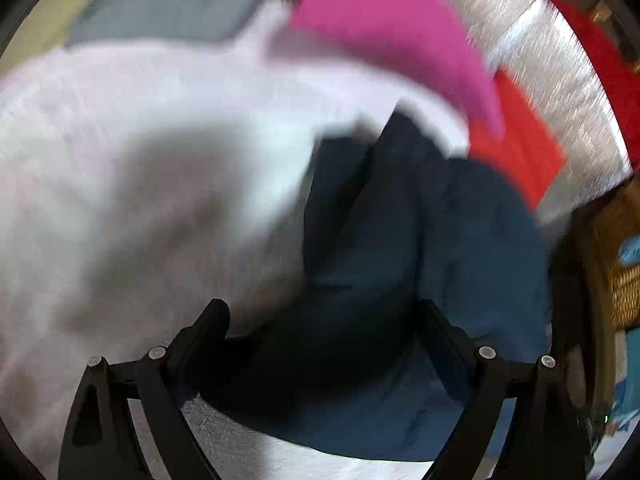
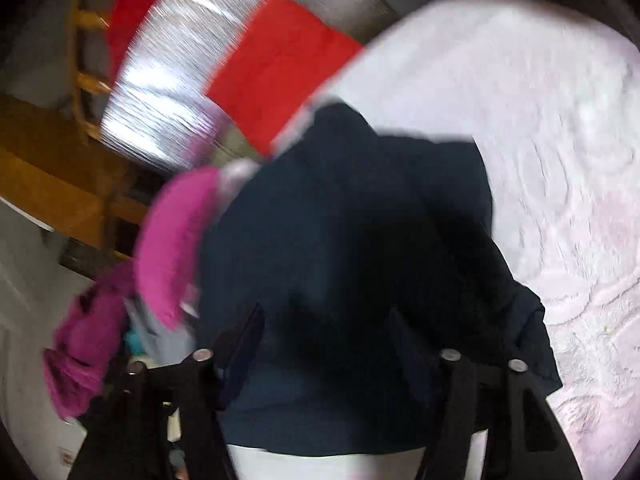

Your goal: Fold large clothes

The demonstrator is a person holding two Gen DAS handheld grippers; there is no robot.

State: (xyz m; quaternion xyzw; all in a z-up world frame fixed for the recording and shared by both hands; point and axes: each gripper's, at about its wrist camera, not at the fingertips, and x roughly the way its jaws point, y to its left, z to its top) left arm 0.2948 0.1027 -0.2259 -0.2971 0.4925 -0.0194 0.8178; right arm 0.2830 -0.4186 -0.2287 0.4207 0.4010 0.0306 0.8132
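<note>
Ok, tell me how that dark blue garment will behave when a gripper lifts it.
The dark blue garment is probably floppy: it lies rumpled in soft folds on the white bedspread. Lifted at one point, it would likely sag and trail rather than hold shape. It looks thin and fairly light, though blur limits certainty.

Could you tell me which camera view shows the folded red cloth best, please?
The right wrist view: the red cloth shows as a nearly whole rectangle on the silvery surface. In the left wrist view it is partly hidden behind the pink garment.
</note>
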